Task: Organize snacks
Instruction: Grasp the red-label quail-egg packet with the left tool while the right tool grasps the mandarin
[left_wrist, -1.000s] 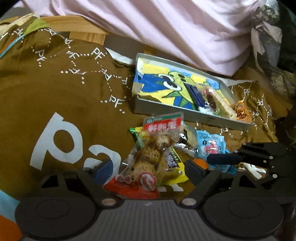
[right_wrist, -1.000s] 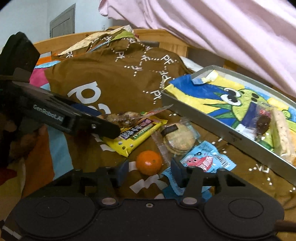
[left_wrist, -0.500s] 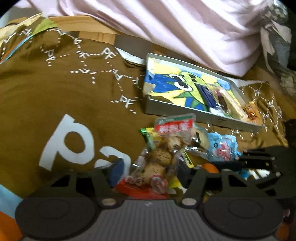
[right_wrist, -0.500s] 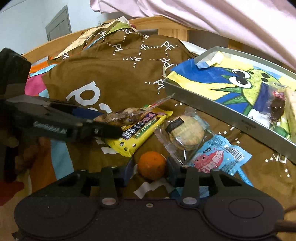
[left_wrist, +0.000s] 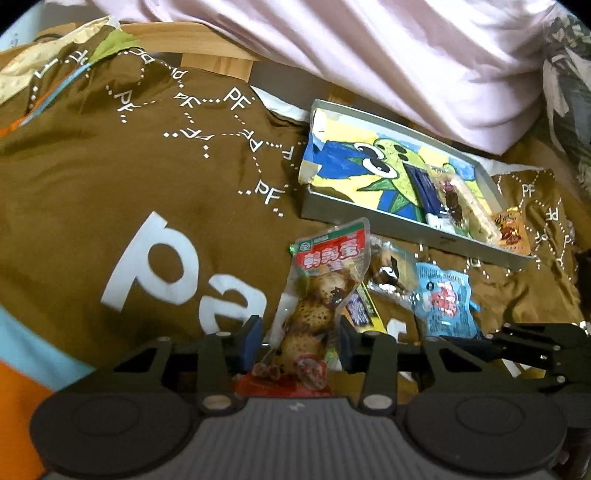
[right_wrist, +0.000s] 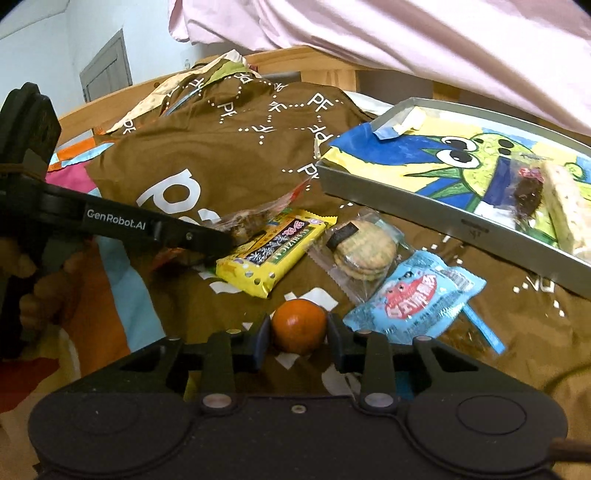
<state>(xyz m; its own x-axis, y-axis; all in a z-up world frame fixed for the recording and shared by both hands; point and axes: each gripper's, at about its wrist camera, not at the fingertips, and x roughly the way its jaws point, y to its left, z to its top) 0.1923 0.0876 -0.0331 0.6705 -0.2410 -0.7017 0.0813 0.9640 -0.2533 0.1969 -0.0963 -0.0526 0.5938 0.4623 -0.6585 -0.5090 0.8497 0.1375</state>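
Note:
My left gripper (left_wrist: 300, 341) is shut on a clear packet of brown eggs with a red label (left_wrist: 319, 295), held above the brown cloth. My right gripper (right_wrist: 298, 338) is shut on a small orange fruit (right_wrist: 299, 325) low on the cloth. A yellow bar (right_wrist: 275, 251), a clear pack of round biscuits (right_wrist: 364, 249) and a blue sachet (right_wrist: 413, 293) lie loose in front. The grey tray (left_wrist: 369, 218) with a cartoon lining holds several snacks at its right end (left_wrist: 458, 199). The left gripper shows in the right wrist view (right_wrist: 221, 242).
A brown printed cloth (left_wrist: 110, 177) covers the bed. Pink bedding (left_wrist: 369, 55) hangs behind the tray. An orange snack packet (left_wrist: 511, 230) leans at the tray's right end. A wooden bed frame (right_wrist: 325, 70) runs along the back.
My right gripper has moved forward and closed on the orange fruit. My left gripper has closed tighter on the egg packet and shifted a little.

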